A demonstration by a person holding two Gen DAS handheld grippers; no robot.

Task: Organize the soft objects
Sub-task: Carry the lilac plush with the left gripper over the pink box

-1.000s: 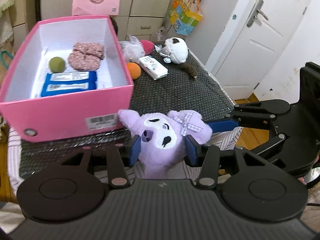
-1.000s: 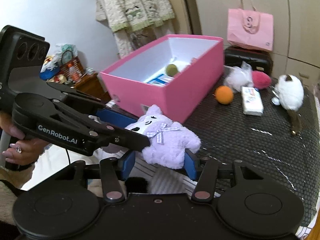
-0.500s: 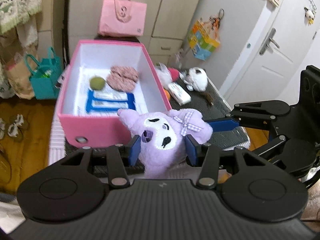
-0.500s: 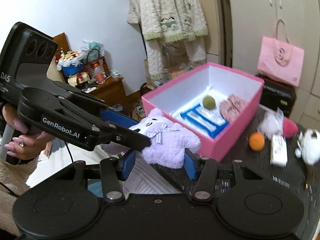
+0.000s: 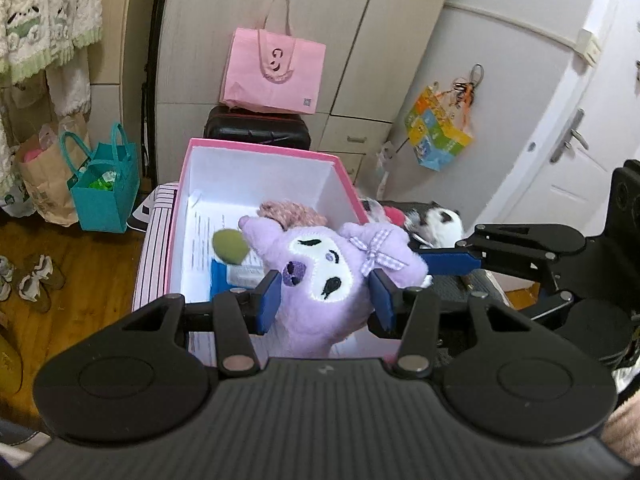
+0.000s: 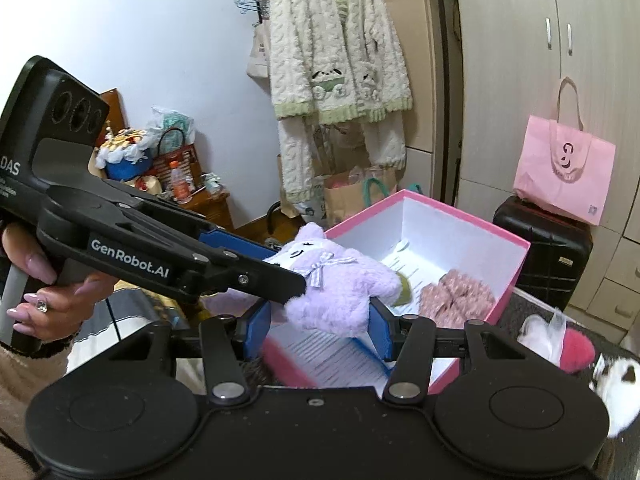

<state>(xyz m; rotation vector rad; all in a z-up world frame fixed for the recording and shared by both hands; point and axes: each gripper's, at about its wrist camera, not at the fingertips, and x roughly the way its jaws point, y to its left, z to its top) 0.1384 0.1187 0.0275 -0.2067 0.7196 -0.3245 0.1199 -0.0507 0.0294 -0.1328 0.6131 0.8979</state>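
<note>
Legible writing: the left gripper's arm reads "GenRobot.AI", and its body carries "DAS", cut off at the frame edge. The pink tote bag bears a printed emblem and a small square code, neither readable. Printed lines on the paper lining the pink box are too fine to read.

Tool state: both grippers are clamped on the purple plush toy. The left gripper pinches the plush at its lower face, blue pads pressed into the fabric on both sides. The right gripper squeezes the plush's body; in the left wrist view only one of its blue fingers shows, touching the ear with the checked bow.

Location: the plush hangs in the air over the near end of the open box.

Obscured items: inside the box, a green ball is blurred, a pink knitted item is half covered by the plush, and a blue packet is mostly hidden. Beside the box, a white and black plush and a red fluffy item are blurred and partly cut off. A hand grips the left gripper's handle.
</note>
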